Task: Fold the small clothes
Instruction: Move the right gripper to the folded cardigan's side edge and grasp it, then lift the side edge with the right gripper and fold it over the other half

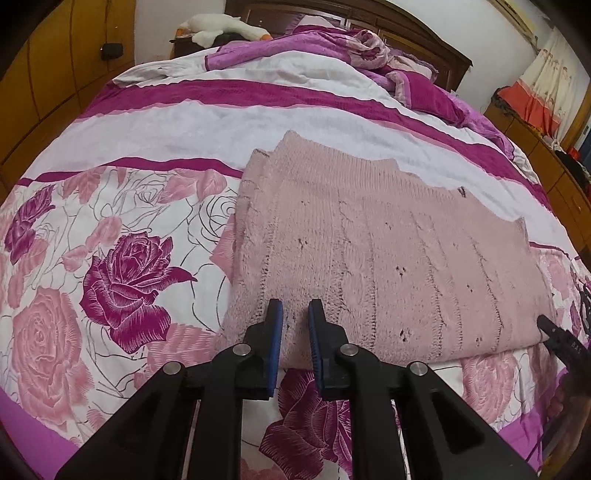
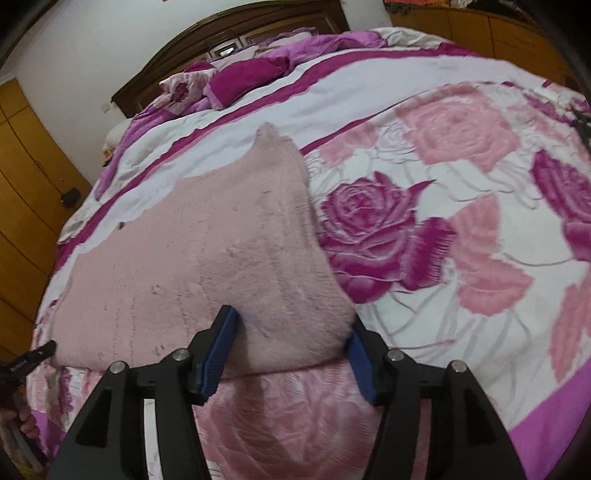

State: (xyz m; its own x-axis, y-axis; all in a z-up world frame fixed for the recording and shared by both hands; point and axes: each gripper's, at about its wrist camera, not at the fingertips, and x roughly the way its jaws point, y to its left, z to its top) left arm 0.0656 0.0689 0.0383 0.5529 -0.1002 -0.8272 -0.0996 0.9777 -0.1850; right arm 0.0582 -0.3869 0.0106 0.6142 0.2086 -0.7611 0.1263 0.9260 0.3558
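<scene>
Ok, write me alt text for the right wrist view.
A folded pink knit sweater lies on a rose-patterned bedspread, and the right gripper is open, with its blue pads on either side of the sweater's near corner. Magenta pillows and a dark wooden headboard are at the far end of the bed.

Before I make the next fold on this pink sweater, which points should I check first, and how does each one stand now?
1. Sweater lies flat on the bedspread: ok.
2. Right gripper open, with the sweater's near right corner between its jaws: ok.
3. Left gripper holds the near edge: cannot tell; its jaws stand close together there.
4. Far edge of the sweater even: not ok, it runs in steps.
</scene>
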